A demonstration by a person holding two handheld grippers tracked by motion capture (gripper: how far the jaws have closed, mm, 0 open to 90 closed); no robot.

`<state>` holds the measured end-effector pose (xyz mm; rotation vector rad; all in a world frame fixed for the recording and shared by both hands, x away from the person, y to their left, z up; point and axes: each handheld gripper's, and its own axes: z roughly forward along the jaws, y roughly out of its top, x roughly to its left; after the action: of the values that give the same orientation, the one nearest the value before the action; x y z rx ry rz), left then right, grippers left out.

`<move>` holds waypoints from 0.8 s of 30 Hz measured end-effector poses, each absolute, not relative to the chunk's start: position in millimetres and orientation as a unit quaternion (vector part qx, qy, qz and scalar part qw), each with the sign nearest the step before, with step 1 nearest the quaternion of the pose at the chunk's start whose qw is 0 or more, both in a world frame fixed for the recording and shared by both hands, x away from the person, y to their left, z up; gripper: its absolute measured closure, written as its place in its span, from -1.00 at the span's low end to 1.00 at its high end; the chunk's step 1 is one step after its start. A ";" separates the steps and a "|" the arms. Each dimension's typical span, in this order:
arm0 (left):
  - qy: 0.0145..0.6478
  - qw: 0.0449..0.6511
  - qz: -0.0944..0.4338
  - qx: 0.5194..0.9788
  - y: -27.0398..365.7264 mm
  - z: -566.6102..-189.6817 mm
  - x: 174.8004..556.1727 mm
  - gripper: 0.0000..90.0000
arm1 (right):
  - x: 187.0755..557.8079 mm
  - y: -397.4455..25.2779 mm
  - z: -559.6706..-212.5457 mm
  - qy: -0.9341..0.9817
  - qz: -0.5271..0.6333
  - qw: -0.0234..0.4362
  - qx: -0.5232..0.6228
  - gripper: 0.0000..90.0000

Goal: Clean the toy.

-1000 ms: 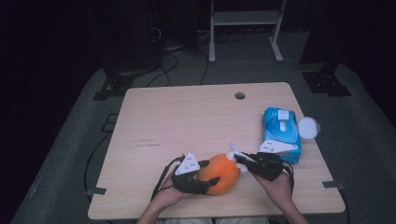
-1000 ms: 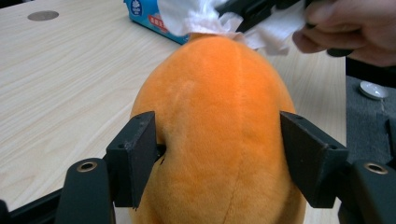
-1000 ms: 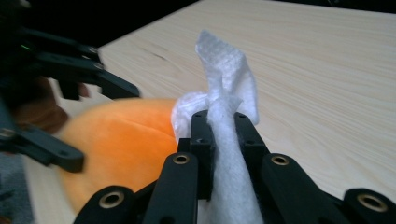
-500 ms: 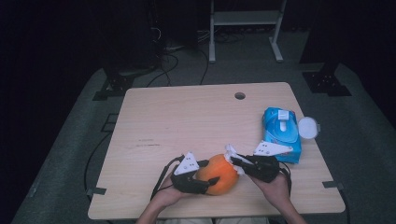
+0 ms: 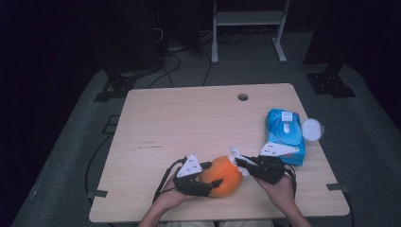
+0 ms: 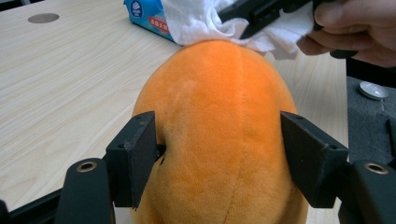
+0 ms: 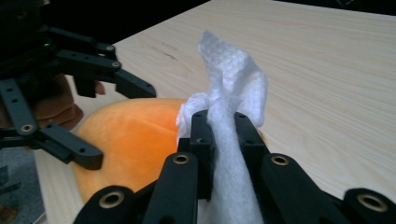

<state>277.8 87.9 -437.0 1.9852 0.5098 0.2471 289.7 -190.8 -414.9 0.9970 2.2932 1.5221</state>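
Orange plush ball (image 6: 219,130) — soft, seamed, rounded

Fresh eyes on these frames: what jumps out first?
The orange plush fruit at the table's near edge, squeezed between the left claw's jaws. Next, the white wipe pinched in the right claw, resting on the fruit's top. Then the blue wipes pack by the right edge.
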 end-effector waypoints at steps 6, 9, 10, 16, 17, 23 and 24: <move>0.215 0.514 0.097 0.825 89.0 -436.1 278.2 -0.36 | 285.8 -185.1 -413.3 0.784 0.514 0.111 0.328 0.78; 0.224 0.527 0.079 0.816 90.2 -431.1 279.6 -0.53 | 290.4 -190.2 -417.8 0.779 0.517 0.106 0.337 0.78; 0.221 0.531 0.076 0.815 91.0 -429.9 279.4 -0.57 | 291.4 -191.9 -418.5 0.778 0.517 0.106 0.340 0.78; 0.221 0.522 0.077 0.820 92.0 -435.9 280.5 -0.62 | 292.4 -193.7 -418.1 0.778 0.515 0.108 0.343 0.78; 0.217 0.518 0.082 0.823 91.3 -437.3 280.6 -0.61 | 291.9 -192.9 -417.3 0.776 0.518 0.103 0.345 0.78; 0.205 0.508 0.112 0.829 89.5 -435.4 276.6 -0.30 | 279.1 -178.5 -407.1 0.786 0.523 0.109 0.310 0.78; 0.203 0.511 0.109 0.828 90.2 -434.3 276.4 -0.29 | 283.7 -182.2 -411.3 0.784 0.521 0.105 0.320 0.78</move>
<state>276.4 90.2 -434.3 1.9941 0.4883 0.2622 283.7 -182.2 -411.3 0.9445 2.3099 1.5369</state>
